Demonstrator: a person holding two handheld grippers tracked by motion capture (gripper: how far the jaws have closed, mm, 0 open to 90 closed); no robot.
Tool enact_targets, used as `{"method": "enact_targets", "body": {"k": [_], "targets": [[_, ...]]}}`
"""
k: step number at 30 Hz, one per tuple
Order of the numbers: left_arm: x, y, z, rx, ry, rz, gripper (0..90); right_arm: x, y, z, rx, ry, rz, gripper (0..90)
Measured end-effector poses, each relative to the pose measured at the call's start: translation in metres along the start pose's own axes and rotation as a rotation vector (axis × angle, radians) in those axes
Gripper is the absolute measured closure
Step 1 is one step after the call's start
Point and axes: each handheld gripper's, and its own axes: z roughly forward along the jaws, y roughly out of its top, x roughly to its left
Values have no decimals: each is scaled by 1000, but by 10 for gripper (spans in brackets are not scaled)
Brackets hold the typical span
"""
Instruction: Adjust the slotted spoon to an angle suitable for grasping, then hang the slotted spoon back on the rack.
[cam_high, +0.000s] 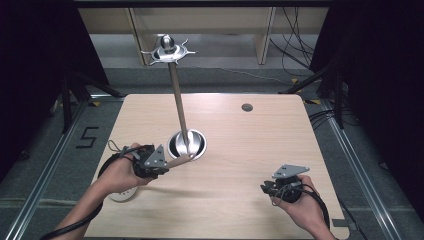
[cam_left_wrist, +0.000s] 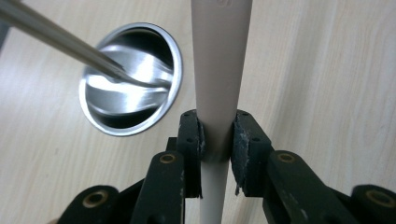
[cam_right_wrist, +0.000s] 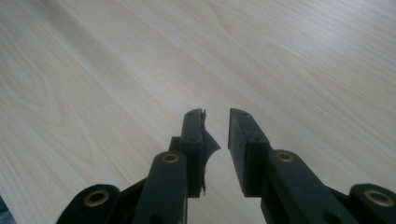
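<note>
Left gripper (cam_left_wrist: 217, 135) clamped on a beige rod (cam_left_wrist: 219, 70), steel bowl (cam_left_wrist: 130, 79) just ahead-left; right gripper (cam_right_wrist: 216, 126) slightly parted, holding nothing, over bare counter (cam_right_wrist: 116, 70).

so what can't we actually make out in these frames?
- Far end of the beige tapered handle: cut off by the top edge in the left gripper view; in the high view it is too small to identify.
- White round object on the table's near-left: mostly hidden under the left hand, high view.
- Inside of the shiny steel bowl: reflections mask any contents.
- Right gripper: fingers apart, holding nothing; torn pad detail blurred.
</note>
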Motion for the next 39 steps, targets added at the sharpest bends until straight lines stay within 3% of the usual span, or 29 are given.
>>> {"method": "enact_targets", "body": {"k": [4, 7, 11, 19, 20, 23, 24, 26, 30, 33, 35, 39], "targets": [[3, -7, -17, -56, 57, -68, 742, 3, 0, 1, -21, -3, 27, 755], [5, -13, -29, -86, 74, -90, 742, 2, 1, 0, -9, -6, -10, 752], [8, -21, -44, -109, 104, -119, 742, 3, 2, 0, -8, -6, -6, 750], [11, -29, -55, -190, 151, -208, 742, 0, 2, -2, -8, -1, 17, 736], [12, -30, -59, -174, 153, -193, 741, -1, 2, -1, -13, -7, 6, 735], [13, -33, -64, -199, 169, -213, 742, -2, 1, -2, -37, -10, 21, 731], [12, -35, -68, -201, 192, -252, 742, -3, 1, -3, -18, -7, 18, 727], [12, -36, -70, -209, 197, -271, 741, -2, 1, -3, -16, -8, 21, 723], [12, -42, -79, -314, 242, -372, 742, -1, 2, -4, -21, -17, 15, 720], [10, -42, -84, -341, 269, -393, 742, 1, 2, -5, -24, -26, 0, 718], [9, -42, -84, -352, 265, -398, 742, 1, 3, -4, -25, -26, -2, 717], [5, -40, -86, -397, 284, -461, 742, 0, 3, -4, -22, -23, -2, 715]]}}
